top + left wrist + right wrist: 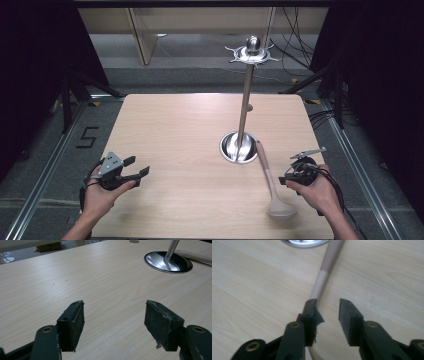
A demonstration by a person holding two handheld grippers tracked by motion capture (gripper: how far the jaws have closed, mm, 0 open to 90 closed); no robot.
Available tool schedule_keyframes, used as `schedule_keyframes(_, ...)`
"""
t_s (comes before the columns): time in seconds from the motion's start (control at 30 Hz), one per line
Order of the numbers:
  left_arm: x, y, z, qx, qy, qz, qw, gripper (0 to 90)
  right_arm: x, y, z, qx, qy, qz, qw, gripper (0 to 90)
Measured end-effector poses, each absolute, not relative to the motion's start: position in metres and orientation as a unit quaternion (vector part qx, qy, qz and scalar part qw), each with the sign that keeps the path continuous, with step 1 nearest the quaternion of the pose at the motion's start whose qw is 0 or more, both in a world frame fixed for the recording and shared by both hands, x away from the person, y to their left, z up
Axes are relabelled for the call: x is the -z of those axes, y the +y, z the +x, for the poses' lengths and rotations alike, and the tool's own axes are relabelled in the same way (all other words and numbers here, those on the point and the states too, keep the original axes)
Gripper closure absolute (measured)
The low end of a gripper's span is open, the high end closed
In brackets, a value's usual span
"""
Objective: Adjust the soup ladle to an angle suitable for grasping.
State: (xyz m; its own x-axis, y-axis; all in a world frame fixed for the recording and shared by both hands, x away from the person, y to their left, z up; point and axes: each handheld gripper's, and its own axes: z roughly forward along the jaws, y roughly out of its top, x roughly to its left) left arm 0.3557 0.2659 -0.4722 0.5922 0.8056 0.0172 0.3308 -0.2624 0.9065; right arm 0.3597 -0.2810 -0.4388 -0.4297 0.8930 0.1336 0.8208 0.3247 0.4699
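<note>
The ladle (272, 182) lay flat on the counter (175, 140) in the lower right of the high view, its bowl near the bottom edge and its long handle running up toward the shiny round base of the metal stand (239, 147). The handle tip was just beside that base; I could not tell if they touched. The right tool (295, 175) was close to the right side of the handle. In the right gripper view its jaws stood partly open with nothing between them, and the handle (322, 282) passed under the left jaw, not yet inside the gap. The left tool (127, 172) was in the lower left of the high view, well apart from the ladle, with its jaws wide open and empty over bare wood. The ladle looked like a light and stiff thing, probably of plastic or silicone with a smooth, pale surface, so I judged it could slip or turn in the pads. The thin, round handle sat low on the counter. The best place to hold it seemed the middle of the handle, nearer to the bowl, because the bowl end was likely heavier.
</note>
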Motion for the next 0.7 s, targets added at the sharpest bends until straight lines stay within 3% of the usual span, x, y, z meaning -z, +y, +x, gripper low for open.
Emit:
schedule_keyframes(0.27,0.472,0.265,0.355,-0.248,0.376,0.755,0.476,31.6,0.436,-0.264,0.372,-0.223,0.837,0.493,0.077,88.7)
schedule_keyframes(0.3,0.472,0.265,0.354,-0.249,0.376,0.755,0.475,31.6,0.437,-0.255,0.381,-0.221,0.838,0.495,0.058,90.0)
schedule_keyframes(0.7,0.474,0.265,0.355,-0.245,0.381,0.754,0.476,31.6,0.465,-0.217,0.421,-0.157,0.848,0.506,0.026,90.0)
